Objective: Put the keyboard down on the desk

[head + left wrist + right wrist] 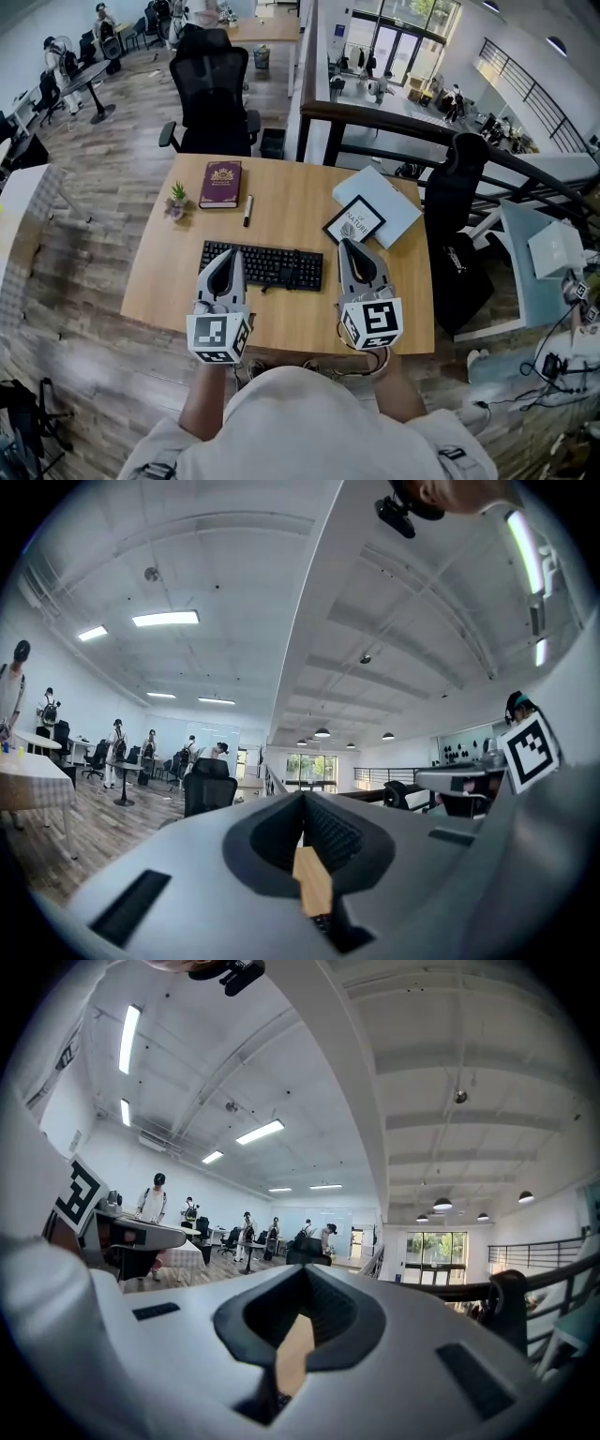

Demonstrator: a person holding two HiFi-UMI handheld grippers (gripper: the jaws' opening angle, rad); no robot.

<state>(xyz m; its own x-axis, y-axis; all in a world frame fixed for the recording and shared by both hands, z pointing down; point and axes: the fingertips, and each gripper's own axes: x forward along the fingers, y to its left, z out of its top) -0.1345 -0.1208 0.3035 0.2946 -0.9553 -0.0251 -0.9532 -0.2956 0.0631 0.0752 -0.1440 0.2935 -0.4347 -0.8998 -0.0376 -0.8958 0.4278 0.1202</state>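
Observation:
The black keyboard (277, 265) lies flat on the wooden desk (291, 211), towards its near edge. My left gripper (228, 258) is shut, and its tip lies over the keyboard's left end. My right gripper (351, 246) is also shut and sits just off the keyboard's right end, apart from it. In the left gripper view the jaws of the left gripper (304, 799) meet with nothing between them, and a sliver of desk (312, 881) shows below. The right gripper view shows the right gripper (305, 1274) closed the same way above a strip of desk (293, 1354).
A maroon book (221, 184), a marker (247, 210) and a small potted plant (177, 198) sit at the desk's far left. A framed card (354, 223) and a white laptop (389, 202) lie at the far right. A black office chair (214, 94) stands behind the desk.

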